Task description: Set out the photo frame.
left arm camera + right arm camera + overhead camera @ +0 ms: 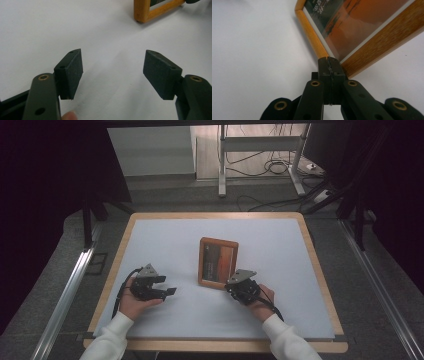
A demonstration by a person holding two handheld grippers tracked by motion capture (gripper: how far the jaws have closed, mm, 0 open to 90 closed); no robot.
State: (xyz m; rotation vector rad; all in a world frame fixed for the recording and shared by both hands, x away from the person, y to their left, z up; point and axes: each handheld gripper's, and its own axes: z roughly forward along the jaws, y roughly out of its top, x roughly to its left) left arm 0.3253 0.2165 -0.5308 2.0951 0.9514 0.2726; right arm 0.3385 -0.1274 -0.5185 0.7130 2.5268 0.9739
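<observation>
Left gripper [170,291]: sat lower left of centre in the high view, jaws spread wide with nothing between them; matte black block pads [71,72] hung over bare white surface.
Right gripper [231,285]: sat lower right of centre, jaws pressed together, tips meeting the frame's near corner; whether they pinched anything there I could not tell.
Picture frame [218,262]: lay at the middle of the table [150,215], a rectangle with its long axis running from the bottom of the view toward the top.
Key relation: the frame lay just above and left of the right gripper's tips, and to the right of the left gripper, well apart; the right hand was clearly nearer.
Materials: rounded honey-coloured wood rim [310,32], glossy orange-and-dark print inside a thin white border.
Table: smooth white sheet [165,240] edged in pale wood.
</observation>
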